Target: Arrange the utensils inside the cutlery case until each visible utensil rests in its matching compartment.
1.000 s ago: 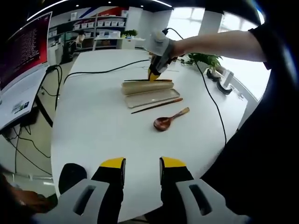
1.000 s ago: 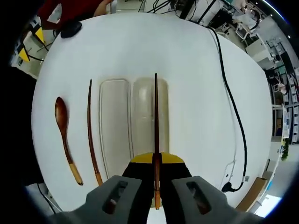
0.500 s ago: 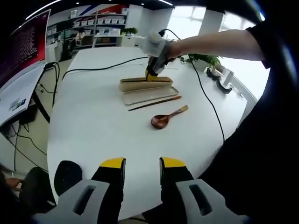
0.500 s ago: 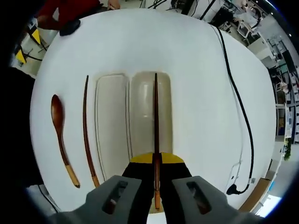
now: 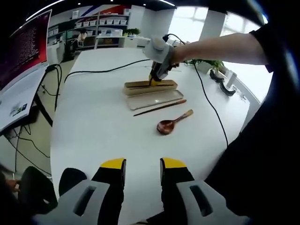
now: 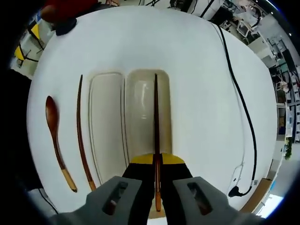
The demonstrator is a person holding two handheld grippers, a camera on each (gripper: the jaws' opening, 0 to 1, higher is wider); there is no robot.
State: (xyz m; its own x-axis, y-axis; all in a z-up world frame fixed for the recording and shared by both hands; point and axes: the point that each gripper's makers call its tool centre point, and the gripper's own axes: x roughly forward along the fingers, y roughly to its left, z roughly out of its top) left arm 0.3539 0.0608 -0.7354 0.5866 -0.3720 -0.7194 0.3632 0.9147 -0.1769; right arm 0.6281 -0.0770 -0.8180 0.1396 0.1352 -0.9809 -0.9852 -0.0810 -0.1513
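Cutlery case point(image 6: 145, 117) lies open on the white table point(image 6: 197, 70), two long halves side by side: we see the deeper beige tray with the flatter pale lid point(image 6: 107, 122) touching its long edge.

Right gripper point(image 6: 157, 161) is clamped on a dark wooden chopstick point(image 6: 156, 112). In the right gripper view, the stick runs straight out from between the yellow-tipped jaws, along the length of the deeper tray and over its interior. We can't tell whether the stick touches the tray floor or hangs just above it.

Second chopstick point(image 6: 80, 126) lies on the table just beside the lid, on the side away from the tray, roughly parallel to the case. Wooden spoon point(image 6: 55, 136) lies further out on that same side, apart from the second chopstick, bowl pointing the same way as the chopstick tips.

Left gripper point(image 5: 143, 164) is well apart from the case, over the near table edge; jaws parted, nothing between them. From the left gripper view we see the case point(image 5: 151, 91) across the table, right gripper point(image 5: 155, 80) down at it, second chopstick point(image 5: 159, 107) and spoon point(image 5: 173, 123) on the near side of the case.

Black cable point(image 6: 236, 103) runs across the table on the tray's far side, clear of the case.
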